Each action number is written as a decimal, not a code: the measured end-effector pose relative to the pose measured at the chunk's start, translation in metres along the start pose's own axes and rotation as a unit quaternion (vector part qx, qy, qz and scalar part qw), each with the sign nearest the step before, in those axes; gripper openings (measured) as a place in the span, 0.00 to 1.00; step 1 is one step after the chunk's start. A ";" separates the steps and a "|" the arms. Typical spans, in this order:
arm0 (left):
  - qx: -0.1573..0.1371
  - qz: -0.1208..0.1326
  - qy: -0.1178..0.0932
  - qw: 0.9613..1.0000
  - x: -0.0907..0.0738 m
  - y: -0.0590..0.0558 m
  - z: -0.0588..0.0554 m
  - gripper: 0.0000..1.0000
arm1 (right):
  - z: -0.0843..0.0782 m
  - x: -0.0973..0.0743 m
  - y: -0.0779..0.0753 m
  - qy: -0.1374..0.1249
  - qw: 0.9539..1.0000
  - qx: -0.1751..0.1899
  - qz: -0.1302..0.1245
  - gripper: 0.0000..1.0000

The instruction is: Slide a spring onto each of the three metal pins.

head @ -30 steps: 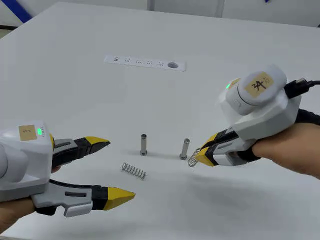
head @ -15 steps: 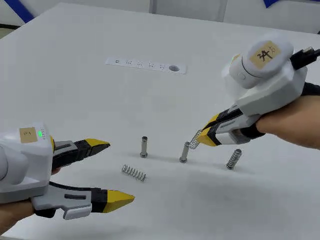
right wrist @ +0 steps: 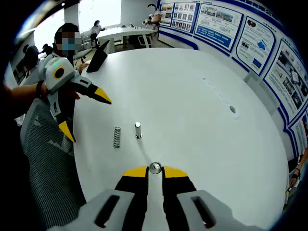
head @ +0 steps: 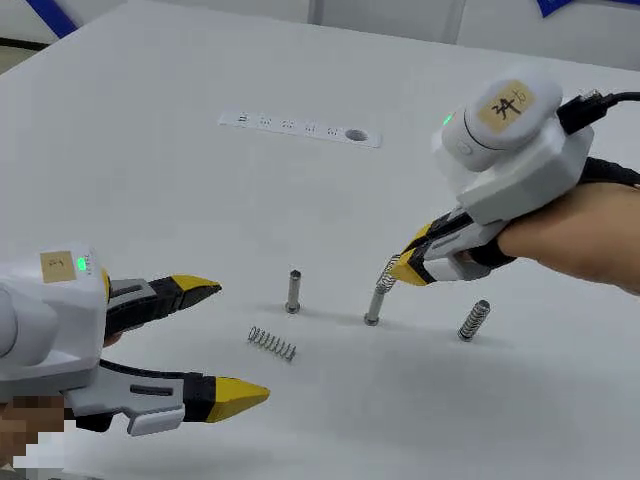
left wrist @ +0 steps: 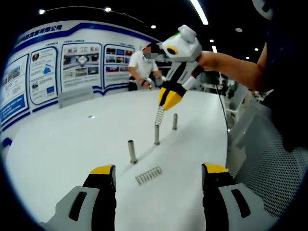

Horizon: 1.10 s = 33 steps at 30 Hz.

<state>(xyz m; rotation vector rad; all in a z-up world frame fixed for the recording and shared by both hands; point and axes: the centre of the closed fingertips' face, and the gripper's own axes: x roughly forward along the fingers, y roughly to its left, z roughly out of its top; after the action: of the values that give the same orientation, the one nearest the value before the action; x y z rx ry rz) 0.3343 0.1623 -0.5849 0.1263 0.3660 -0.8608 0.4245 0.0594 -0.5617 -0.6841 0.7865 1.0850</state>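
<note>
Spring is clamped in the right claw over the middle pin, so it can slide on. Left claw is apart, empty.

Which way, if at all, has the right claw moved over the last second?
Yes. The right claw has risen, from beside the foot of the middle pin to its top, where it holds the spring over the pin's tip.

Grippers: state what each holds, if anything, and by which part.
The right gripper pinches a spring by its upper end, above the middle pin. The left gripper is open and holds nothing.
</note>
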 end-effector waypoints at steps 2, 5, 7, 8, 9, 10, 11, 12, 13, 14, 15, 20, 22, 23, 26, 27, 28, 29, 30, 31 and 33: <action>-0.001 0.000 0.000 1.000 0.000 0.000 0.000 0.74 | -0.001 0.002 0.000 0.003 1.000 0.000 0.001 0.11; -0.001 -0.001 0.000 1.000 0.001 0.000 -0.001 0.74 | -0.001 0.004 -0.002 0.005 1.000 0.002 0.003 0.11; -0.002 0.000 0.001 1.000 0.001 0.000 -0.001 0.74 | -0.001 0.006 -0.002 0.007 1.000 0.002 0.004 0.11; -0.003 0.000 0.000 1.000 0.001 0.000 -0.001 0.74 | -0.001 0.007 -0.002 0.009 1.000 0.002 0.005 0.11; -0.003 0.001 0.000 1.000 0.001 0.001 -0.002 0.74 | -0.001 0.008 -0.002 0.009 1.000 0.002 0.007 0.11; -0.004 0.001 0.000 1.000 0.001 0.001 -0.002 0.74 | -0.001 0.009 -0.002 0.010 1.000 0.003 0.008 0.11; -0.004 0.001 0.001 1.000 0.000 0.001 -0.002 0.74 | -0.002 0.010 -0.002 0.012 1.000 0.003 0.009 0.11; -0.005 0.001 0.001 1.000 0.000 0.001 -0.003 0.74 | -0.002 0.011 -0.003 0.014 1.000 0.004 0.010 0.11; -0.005 0.002 0.001 1.000 0.000 0.001 -0.003 0.74 | -0.003 0.013 -0.003 0.016 1.000 0.004 0.011 0.11; -0.005 0.002 0.001 1.000 0.000 0.001 -0.003 0.74 | -0.003 0.014 -0.003 0.017 1.000 0.005 0.012 0.11; -0.006 0.002 0.001 1.000 0.000 0.002 -0.003 0.74 | -0.003 0.015 -0.002 0.018 1.000 0.005 0.013 0.11; -0.008 0.003 0.002 1.000 0.000 0.002 -0.004 0.74 | -0.007 0.023 -0.002 0.024 0.999 0.009 0.019 0.11; -0.008 0.003 0.002 1.000 0.000 0.002 -0.004 0.74 | -0.008 0.026 -0.001 0.026 0.999 0.012 0.021 0.11; -0.008 0.003 0.002 1.000 0.000 0.002 -0.004 0.74 | -0.009 0.027 -0.001 0.026 0.999 0.013 0.021 0.11; -0.009 0.003 0.003 1.000 0.001 0.003 -0.005 0.74 | -0.014 0.032 -0.001 0.030 0.999 0.018 0.023 0.11; -0.009 0.003 0.003 1.000 0.001 0.003 -0.005 0.74 | -0.015 0.033 -0.001 0.030 0.999 0.019 0.023 0.11; -0.010 0.003 0.003 1.000 0.001 0.003 -0.006 0.74 | -0.016 0.034 -0.001 0.030 0.999 0.020 0.023 0.11; -0.010 0.003 0.004 1.000 0.001 0.003 -0.006 0.74 | -0.016 0.036 -0.002 0.030 0.999 0.022 0.023 0.11; -0.010 0.003 0.005 1.000 0.001 0.003 -0.006 0.74 | -0.017 0.037 -0.002 0.031 0.999 0.023 0.023 0.11; -0.011 0.002 0.005 1.000 0.001 0.003 -0.007 0.74 | -0.019 0.039 -0.002 0.031 0.999 0.025 0.024 0.11; -0.011 0.002 0.005 1.000 0.001 0.003 -0.007 0.74 | -0.021 0.042 -0.002 0.032 0.999 0.028 0.026 0.12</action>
<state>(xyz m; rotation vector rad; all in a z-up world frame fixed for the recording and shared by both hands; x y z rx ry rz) 0.3355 0.1646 -0.5916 0.1122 0.3848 -0.8521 0.4324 0.0629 -0.6079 -0.6575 0.8910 1.0873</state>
